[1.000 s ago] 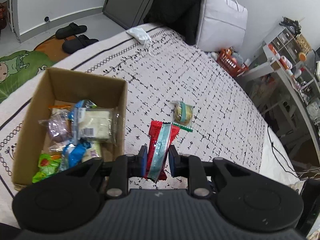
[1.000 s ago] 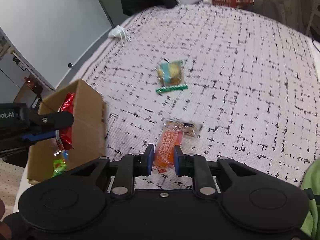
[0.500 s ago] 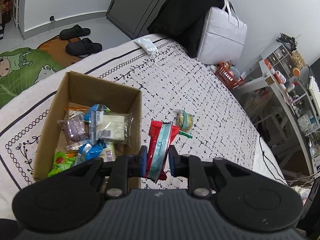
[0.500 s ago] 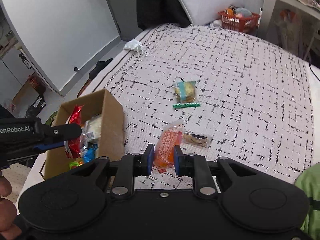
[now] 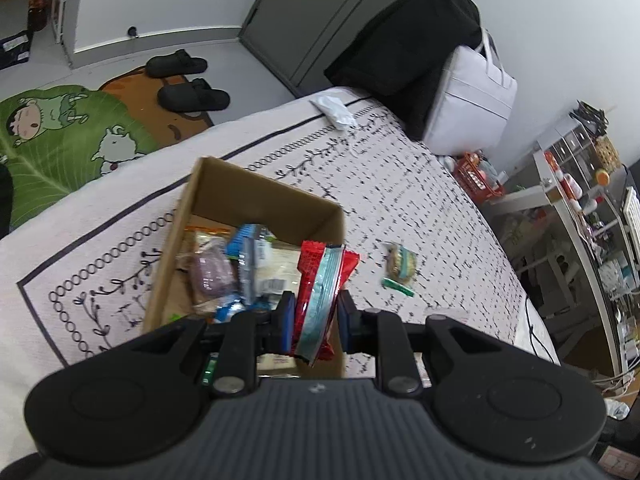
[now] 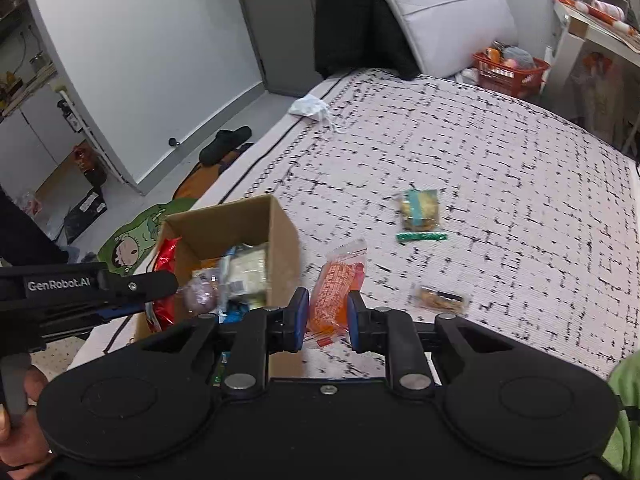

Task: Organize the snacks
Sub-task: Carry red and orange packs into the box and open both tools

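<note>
- Looking along the left gripper (image 5: 314, 322) in the left wrist view, its blue pads are closed tight on a red foil snack packet with a pale blue stripe (image 5: 322, 292), which stands on edge between them.
- That packet hangs over the near right corner of the open brown cardboard box (image 5: 256, 200), which sits on the white bedspread with black dashes (image 5: 420, 208) and already holds several wrapped snacks.
- Out on the bedspread, to the right of the box, lie a small clear-wrapped biscuit pack with a teal band (image 5: 401, 266) and, just beside it, a thin green stick-shaped wrapper (image 5: 397, 287).
- The red packet looks light, crinkly and slick; gripped across its flat middle it should hold, though a pinch nearer a sealed end would likely slip less.
- Turning to the right wrist view, the right gripper (image 6: 328, 314) has its pads pressed on an orange snack in a clear plastic bag (image 6: 336, 288), lifted off the bedspread just right of the box.
- The left gripper shows at the left edge here, its red packet over the box's far side.
- A small brown snack in clear wrap (image 6: 442, 300) lies near the right gripper; the biscuit pack and green stick are farther off.
- The orange bag seems soft and loose, its contents probably brittle, so a gentle squeeze across the filled middle suits it better than the floppy film edge.
</note>
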Demonstrator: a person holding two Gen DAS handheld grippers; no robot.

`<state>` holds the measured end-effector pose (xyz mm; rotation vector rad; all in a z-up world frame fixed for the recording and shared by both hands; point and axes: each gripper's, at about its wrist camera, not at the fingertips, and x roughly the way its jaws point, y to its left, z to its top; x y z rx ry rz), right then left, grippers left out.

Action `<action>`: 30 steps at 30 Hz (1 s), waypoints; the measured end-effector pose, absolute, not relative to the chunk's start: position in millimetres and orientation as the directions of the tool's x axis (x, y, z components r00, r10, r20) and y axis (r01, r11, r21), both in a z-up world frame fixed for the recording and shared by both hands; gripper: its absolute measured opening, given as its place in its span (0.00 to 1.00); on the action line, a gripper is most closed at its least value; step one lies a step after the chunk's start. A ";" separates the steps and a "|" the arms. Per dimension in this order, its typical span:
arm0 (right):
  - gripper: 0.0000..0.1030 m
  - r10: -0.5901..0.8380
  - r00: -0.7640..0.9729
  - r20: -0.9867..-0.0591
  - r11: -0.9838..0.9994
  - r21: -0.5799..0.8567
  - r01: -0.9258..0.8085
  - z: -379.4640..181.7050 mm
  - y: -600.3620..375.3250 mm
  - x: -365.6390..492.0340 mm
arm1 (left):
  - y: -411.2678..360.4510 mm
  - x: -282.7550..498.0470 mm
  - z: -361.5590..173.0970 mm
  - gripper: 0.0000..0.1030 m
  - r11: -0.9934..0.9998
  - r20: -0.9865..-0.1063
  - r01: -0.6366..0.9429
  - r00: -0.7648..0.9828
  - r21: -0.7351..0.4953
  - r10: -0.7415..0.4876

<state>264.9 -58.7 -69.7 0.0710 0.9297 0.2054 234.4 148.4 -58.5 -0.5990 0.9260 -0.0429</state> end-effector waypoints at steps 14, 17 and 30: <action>0.20 0.223 0.557 -0.800 0.972 0.142 -0.185 -79.3 -13.8 270.0 | 193.0 235.8 -84.6 0.20 0.815 -0.755 -0.267 0.593 -0.513 -0.281; 0.20 0.225 0.552 -0.803 0.972 0.143 -0.188 -81.9 -7.6 271.9 | 198.8 238.3 -93.3 0.21 0.814 -0.766 -0.279 0.577 -0.510 -0.282; 0.23 0.290 0.518 -0.805 0.953 0.194 -0.231 -88.4 15.3 278.3 | 209.4 246.5 -99.5 0.36 0.828 -0.794 -0.292 0.548 -0.479 -0.266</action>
